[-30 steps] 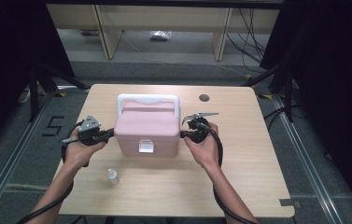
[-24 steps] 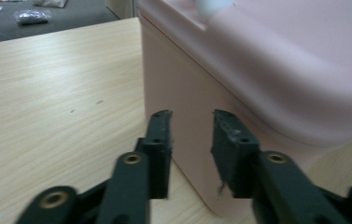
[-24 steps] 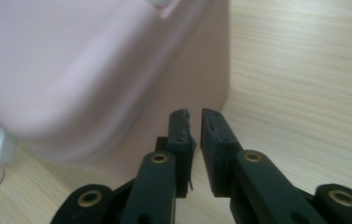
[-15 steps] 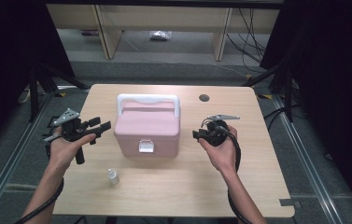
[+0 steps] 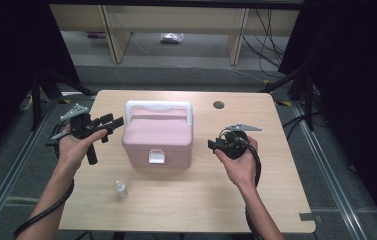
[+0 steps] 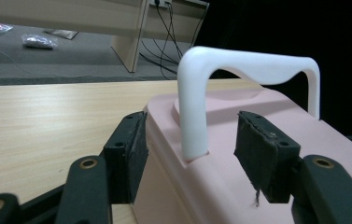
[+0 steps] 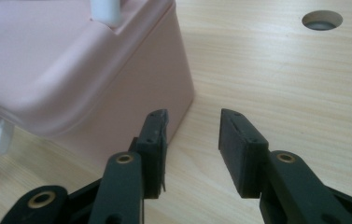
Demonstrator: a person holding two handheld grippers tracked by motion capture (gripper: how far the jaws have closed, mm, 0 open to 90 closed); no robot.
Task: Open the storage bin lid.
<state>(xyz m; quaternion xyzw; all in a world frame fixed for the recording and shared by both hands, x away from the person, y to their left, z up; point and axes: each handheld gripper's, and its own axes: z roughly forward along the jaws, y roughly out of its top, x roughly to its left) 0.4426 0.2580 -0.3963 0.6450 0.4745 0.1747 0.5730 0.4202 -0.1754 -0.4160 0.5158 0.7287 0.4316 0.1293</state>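
Pink box [image 5: 157,142] with white handle [image 5: 158,107] sat mid-counter [image 5: 276,200], no readable writing on it. Left gripper [image 5: 117,120] and right gripper [image 5: 212,145] flanked it, jaws just opened wide, holding nothing. Small bottle [image 5: 121,189] stood near the box's front.

no readable text or labels

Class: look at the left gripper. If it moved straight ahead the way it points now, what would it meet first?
Probably the pink box, near its white handle; the open left gripper points at it, though depth is unclear.
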